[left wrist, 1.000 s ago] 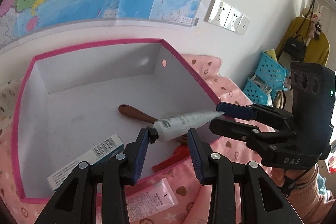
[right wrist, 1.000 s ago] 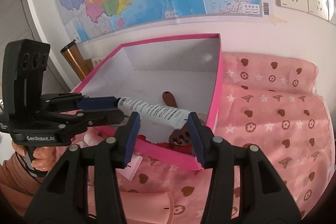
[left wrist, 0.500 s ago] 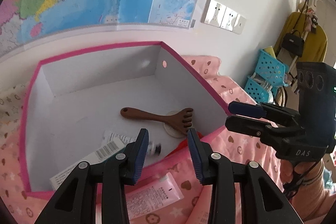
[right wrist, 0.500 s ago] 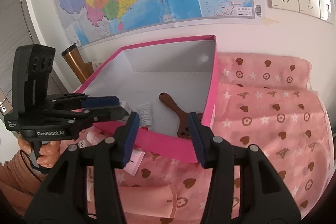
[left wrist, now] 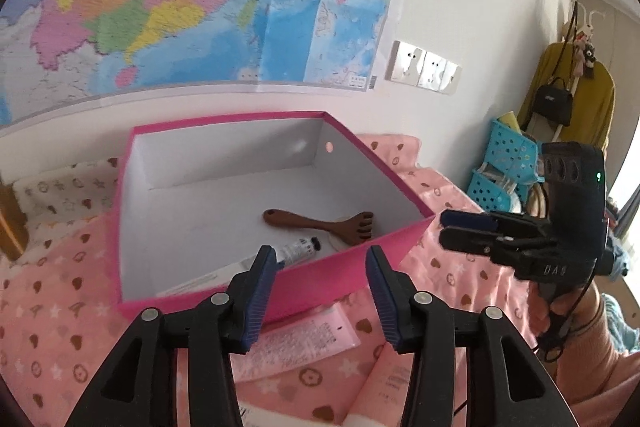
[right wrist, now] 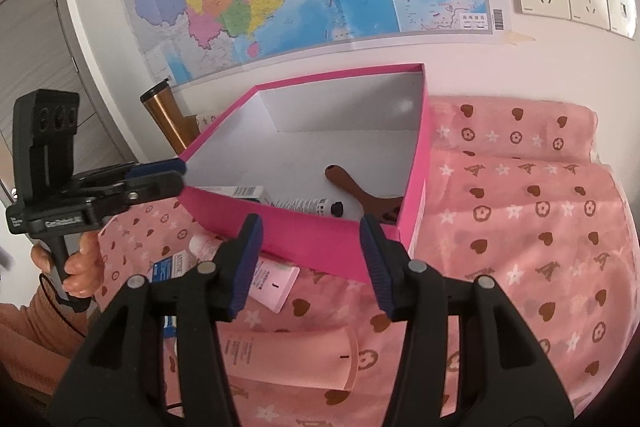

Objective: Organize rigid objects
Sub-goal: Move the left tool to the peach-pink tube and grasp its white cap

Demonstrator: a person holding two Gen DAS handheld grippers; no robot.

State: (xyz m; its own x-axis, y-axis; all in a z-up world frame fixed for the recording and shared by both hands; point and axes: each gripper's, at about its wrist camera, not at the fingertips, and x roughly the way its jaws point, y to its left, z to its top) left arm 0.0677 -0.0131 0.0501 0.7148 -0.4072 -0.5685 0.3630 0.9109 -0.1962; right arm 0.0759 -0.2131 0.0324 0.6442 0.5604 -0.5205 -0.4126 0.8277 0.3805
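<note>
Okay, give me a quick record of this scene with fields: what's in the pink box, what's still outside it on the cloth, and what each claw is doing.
container: pink box, open top, white inside
in box: white tube with black cap; brown wooden scratcher; barcoded carton
outside on cloth: pink tube against the box front; larger peach tube; blue-and-white carton
left claw: jaws just been opening, nothing between them
right claw: open, empty
surface: pink patterned cloth

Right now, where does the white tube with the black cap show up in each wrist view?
Left wrist: white tube lies on the box floor, just above the left tool's left finger.
Right wrist: white tube lies behind the box's near wall.
Shared landmark: brown wooden scratcher.
</note>
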